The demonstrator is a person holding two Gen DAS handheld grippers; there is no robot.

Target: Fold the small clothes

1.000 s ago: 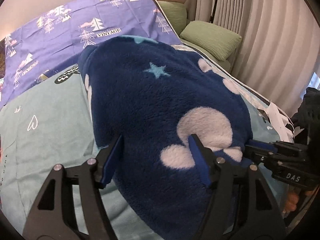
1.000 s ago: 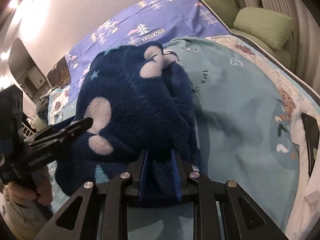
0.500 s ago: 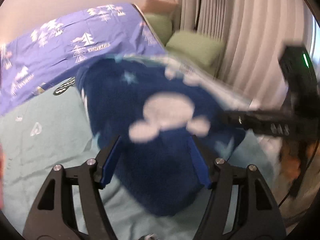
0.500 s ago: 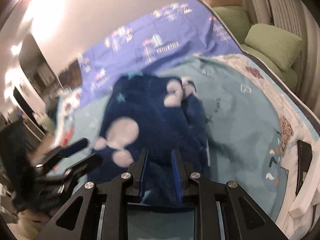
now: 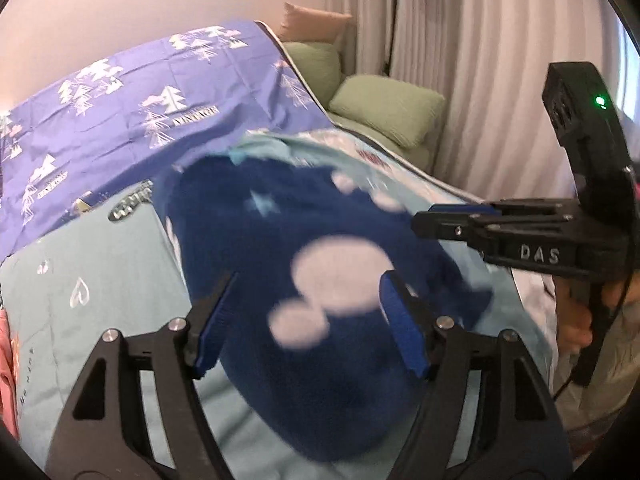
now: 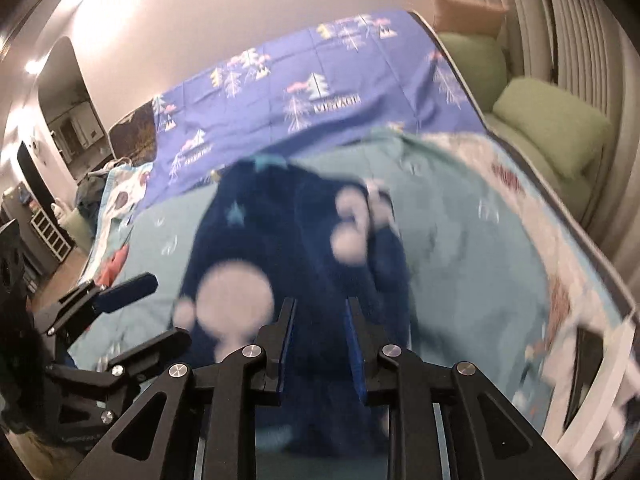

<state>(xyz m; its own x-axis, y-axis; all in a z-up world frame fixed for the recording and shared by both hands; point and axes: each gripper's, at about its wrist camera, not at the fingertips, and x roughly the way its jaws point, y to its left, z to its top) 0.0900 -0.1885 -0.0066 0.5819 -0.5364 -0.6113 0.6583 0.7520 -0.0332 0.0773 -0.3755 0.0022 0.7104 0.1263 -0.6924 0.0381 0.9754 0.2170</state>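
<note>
A dark blue fleece garment (image 5: 304,264) with white blobs and light stars lies bunched on the teal bedspread (image 5: 100,280); it also shows in the right wrist view (image 6: 288,240). My left gripper (image 5: 308,320) is open and empty, raised above the garment's near end. My right gripper (image 6: 318,332) has its jaws close together with a narrow gap, above the garment's near edge; I cannot tell whether cloth is between them. It shows from the side in the left wrist view (image 5: 456,220), lifted clear of the garment. The left gripper shows at the left of the right wrist view (image 6: 132,292).
A purple sheet with tree prints (image 5: 140,100) covers the far half of the bed. Green cushions (image 5: 388,108) and curtains stand at the far right. A pink cloth (image 5: 8,368) lies at the left edge. A dark flat object (image 6: 588,360) lies at the bed's right edge.
Both grippers have lifted up and back from the garment. The right gripper, earlier pinching the garment's near edge, now sits above it. The garment lies folded over on the bed.
</note>
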